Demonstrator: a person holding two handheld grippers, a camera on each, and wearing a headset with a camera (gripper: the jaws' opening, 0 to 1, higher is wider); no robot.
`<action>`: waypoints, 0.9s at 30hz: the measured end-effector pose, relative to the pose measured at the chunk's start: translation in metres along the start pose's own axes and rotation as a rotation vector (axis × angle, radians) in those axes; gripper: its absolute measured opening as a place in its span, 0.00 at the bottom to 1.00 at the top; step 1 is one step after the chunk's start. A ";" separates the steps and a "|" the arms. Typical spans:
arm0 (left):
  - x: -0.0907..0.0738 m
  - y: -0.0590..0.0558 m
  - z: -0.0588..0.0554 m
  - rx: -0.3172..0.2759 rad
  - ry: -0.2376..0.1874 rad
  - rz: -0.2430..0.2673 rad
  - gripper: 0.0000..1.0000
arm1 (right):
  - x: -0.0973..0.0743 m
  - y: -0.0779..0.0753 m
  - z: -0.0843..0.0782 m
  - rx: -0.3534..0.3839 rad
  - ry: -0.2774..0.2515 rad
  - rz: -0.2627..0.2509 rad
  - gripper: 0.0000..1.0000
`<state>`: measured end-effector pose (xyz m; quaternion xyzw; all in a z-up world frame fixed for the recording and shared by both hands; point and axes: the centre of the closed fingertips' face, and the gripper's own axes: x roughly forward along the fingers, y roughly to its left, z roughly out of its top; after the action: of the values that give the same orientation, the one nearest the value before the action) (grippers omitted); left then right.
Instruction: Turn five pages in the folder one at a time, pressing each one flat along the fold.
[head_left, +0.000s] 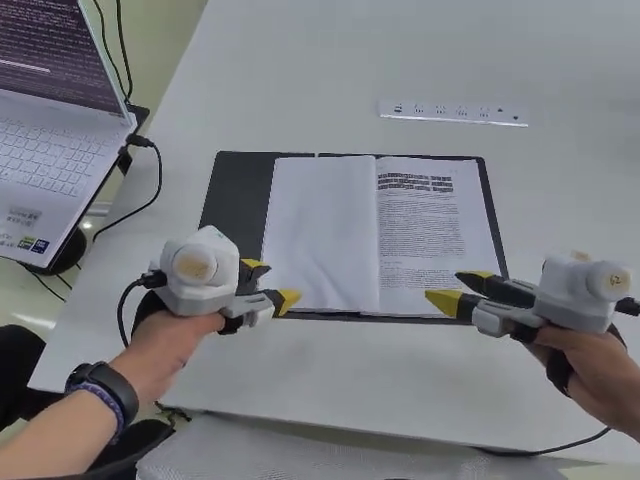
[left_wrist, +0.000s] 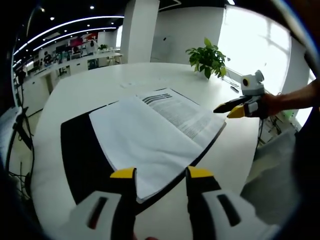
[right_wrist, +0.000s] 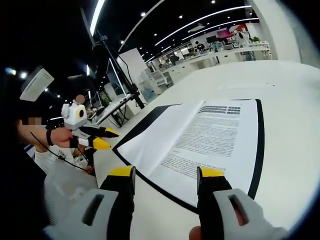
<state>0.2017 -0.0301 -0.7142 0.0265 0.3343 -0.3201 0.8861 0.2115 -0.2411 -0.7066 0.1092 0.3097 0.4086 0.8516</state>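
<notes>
While the folder (head_left: 235, 190) lies open on the tabletop (head_left: 300, 60), fold (head_left: 377, 240) running away from the person, the left gripper (head_left: 273, 282) and right gripper (head_left: 457, 287) hover wide at its near edge, the right beside the printed page (head_left: 425, 230).

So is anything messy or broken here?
No, nothing stands out. The folder lies open and straight on the table, its pages smooth, with the left gripper and right gripper open near its front edge.
</notes>
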 end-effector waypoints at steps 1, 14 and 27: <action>-0.004 0.000 0.002 0.003 -0.006 0.002 0.39 | -0.002 0.000 0.000 -0.002 -0.001 -0.004 0.51; -0.044 0.001 0.010 0.015 -0.041 0.017 0.60 | -0.052 -0.006 0.007 -0.051 -0.036 -0.095 0.68; -0.077 0.008 0.013 -0.015 -0.080 0.065 0.71 | -0.076 -0.004 0.003 -0.091 -0.017 -0.155 0.83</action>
<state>0.1698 0.0150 -0.6583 0.0179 0.2999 -0.2894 0.9089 0.1792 -0.3016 -0.6726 0.0495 0.2909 0.3542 0.8874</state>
